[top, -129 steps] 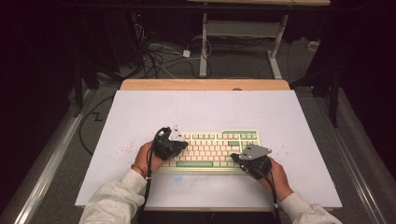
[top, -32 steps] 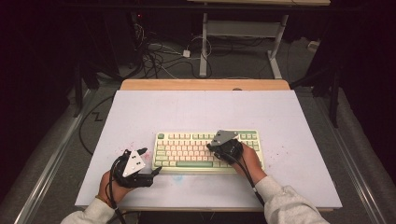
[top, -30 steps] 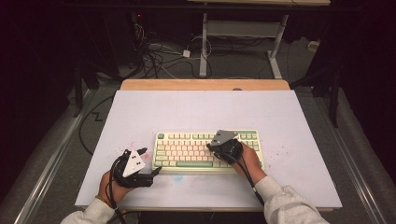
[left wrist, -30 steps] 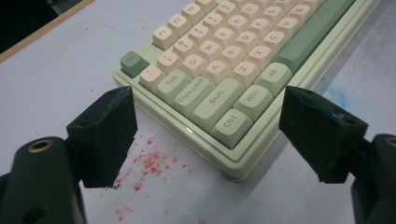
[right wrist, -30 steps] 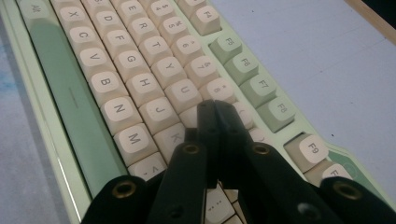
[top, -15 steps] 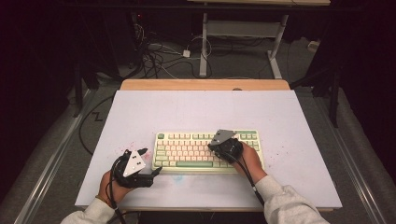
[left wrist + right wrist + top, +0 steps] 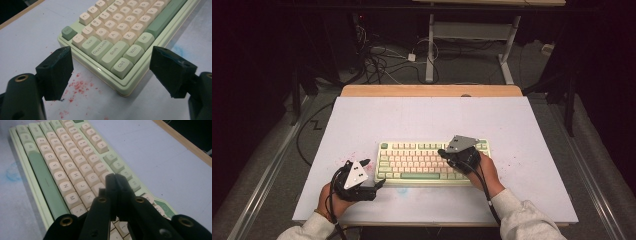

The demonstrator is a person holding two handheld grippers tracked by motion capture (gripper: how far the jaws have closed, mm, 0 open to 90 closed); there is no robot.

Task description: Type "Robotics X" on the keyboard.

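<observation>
A pale green keyboard [image 7: 412,161] with cream keys lies on the white table [image 7: 432,117], near its front edge. My left gripper [image 7: 373,173] rests on the table off the keyboard's front left corner. Its jaws stand wide open in the left gripper view, where the left gripper [image 7: 115,71] faces the Ctrl corner of the keyboard [image 7: 120,30] with nothing between them. My right gripper [image 7: 441,151] is over the right half of the keys. In the right gripper view the right gripper [image 7: 115,178] has its jaws pressed together, tips low over the letter keys of the keyboard [image 7: 62,165]. Whether they touch a key I cannot tell.
Red specks [image 7: 80,86] and a blue smear [image 7: 402,189] mark the table by the keyboard's front left. A wooden strip [image 7: 432,91] edges the table's far side. Beyond it are floor cables [image 7: 382,60] and a white desk frame [image 7: 472,35].
Since the oldest frame my left hand has drawn back from the keyboard's left end to the table's front left, and my right gripper has moved up onto the keys. Over the last second nothing has moved.
</observation>
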